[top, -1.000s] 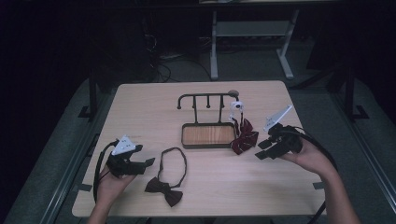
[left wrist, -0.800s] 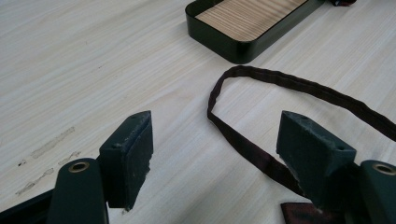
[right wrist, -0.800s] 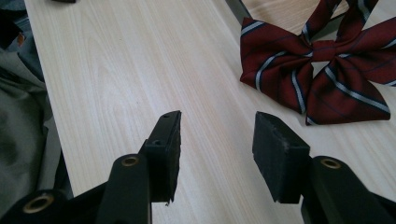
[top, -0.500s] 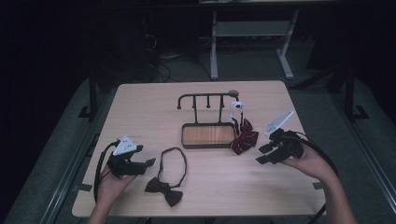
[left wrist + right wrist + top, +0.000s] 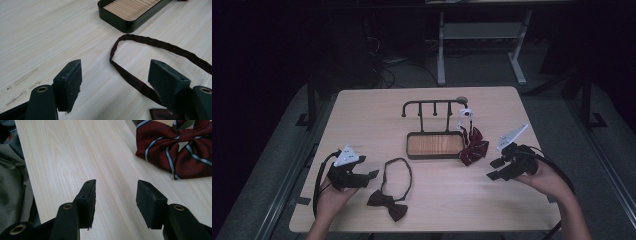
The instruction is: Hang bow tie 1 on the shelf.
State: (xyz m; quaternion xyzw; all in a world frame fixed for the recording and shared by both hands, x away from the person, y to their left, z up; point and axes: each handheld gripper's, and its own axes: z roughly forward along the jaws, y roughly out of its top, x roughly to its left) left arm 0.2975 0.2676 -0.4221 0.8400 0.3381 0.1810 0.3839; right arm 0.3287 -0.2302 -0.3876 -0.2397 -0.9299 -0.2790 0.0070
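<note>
Dark bow tie (image 5: 387, 205) lies low and left of centre in the high view, on the tabletop (image 5: 362, 115). Its bow sits at the near end, long axis slanting from upper left to lower right. Its strap loop (image 5: 397, 173) runs up the frame toward the tray (image 5: 435, 145).

Striped red bow tie (image 5: 473, 148) lies just right of the tray, hanging close under the rack (image 5: 432, 106).

Left gripper (image 5: 368, 175), lower left, is held low over the tabletop by a hand (image 5: 332, 196) coming up from the bottom edge. It points right toward the strap. Its fingers (image 5: 68, 83) are spread, with the strap lying between them, unpinched.

Right gripper (image 5: 495, 169), lower right, points left and up-frame toward the striped bow tie, wrist angled inward. Its fingers (image 5: 87, 201) are spread over bare wood, nothing between them.
</note>
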